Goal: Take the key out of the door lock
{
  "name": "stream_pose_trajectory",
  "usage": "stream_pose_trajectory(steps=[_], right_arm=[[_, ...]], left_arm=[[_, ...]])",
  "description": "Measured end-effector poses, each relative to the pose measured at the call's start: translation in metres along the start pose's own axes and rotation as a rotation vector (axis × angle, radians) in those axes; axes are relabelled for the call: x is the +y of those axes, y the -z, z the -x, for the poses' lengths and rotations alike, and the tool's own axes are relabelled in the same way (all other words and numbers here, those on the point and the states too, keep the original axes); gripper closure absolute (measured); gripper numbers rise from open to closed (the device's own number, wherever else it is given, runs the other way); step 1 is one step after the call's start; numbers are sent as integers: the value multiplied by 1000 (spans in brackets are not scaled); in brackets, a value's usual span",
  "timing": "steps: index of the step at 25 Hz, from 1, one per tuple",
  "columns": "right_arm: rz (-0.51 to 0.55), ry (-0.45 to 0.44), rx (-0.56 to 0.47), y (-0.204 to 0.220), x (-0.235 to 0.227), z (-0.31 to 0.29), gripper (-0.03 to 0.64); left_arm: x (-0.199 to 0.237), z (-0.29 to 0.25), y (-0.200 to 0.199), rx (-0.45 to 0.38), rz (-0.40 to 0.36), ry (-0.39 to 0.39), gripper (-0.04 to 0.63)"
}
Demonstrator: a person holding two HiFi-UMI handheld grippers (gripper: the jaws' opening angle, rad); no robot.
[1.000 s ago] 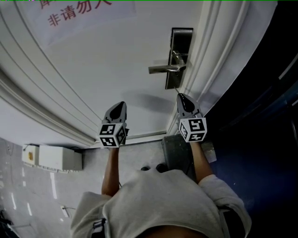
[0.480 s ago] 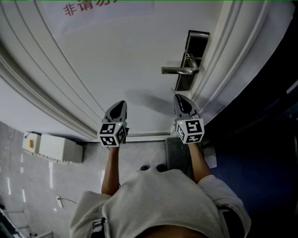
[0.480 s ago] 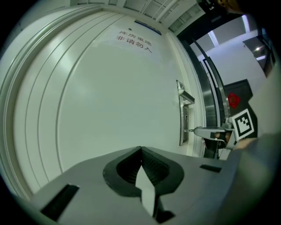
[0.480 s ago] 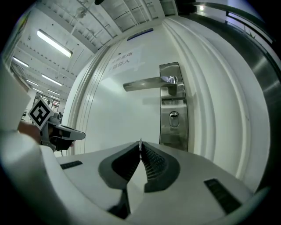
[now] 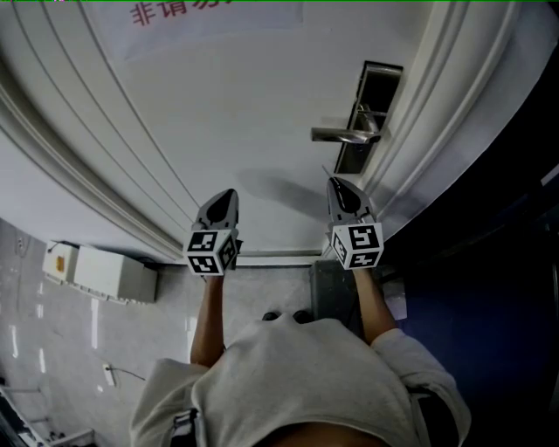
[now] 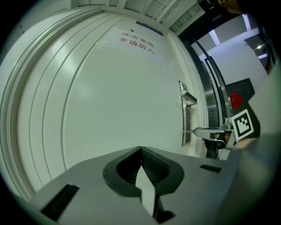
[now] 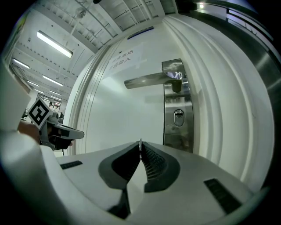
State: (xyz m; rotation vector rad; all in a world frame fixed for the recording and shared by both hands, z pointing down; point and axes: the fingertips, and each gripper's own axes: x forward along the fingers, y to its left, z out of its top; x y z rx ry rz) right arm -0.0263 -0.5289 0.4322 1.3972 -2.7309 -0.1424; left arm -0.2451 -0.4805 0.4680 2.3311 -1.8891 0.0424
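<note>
The right claw (image 7: 140,150) pinches a thin silvery key (image 7: 140,142) edge-on at its tip, apart from the door lock (image 7: 178,117); the left claw (image 6: 141,151) is closed, empty.

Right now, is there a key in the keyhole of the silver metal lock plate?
No, the oval keyhole in the silver metal lock plate shows only an empty slot.

White door (image 5: 262,113); white sign (image 5: 210,16) with red characters. Silver lock plate (image 7: 178,105) and handle (image 7: 147,80). Thin silver key (image 7: 140,144). Grey left gripper (image 5: 227,196) and right gripper (image 5: 338,183); their cubes (image 5: 212,253) carry black-and-white square markers. Light grey shirt (image 5: 306,384). Glossy grey floor (image 5: 52,349). White box (image 5: 113,279).
</note>
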Motion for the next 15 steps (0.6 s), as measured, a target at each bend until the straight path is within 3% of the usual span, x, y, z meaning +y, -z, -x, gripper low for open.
stream_pose_trajectory(steps=[15], right_arm=[[-1, 9, 10, 0, -1, 1, 588]], left_arm=[[-5, -2, 2, 8, 2, 13, 577]])
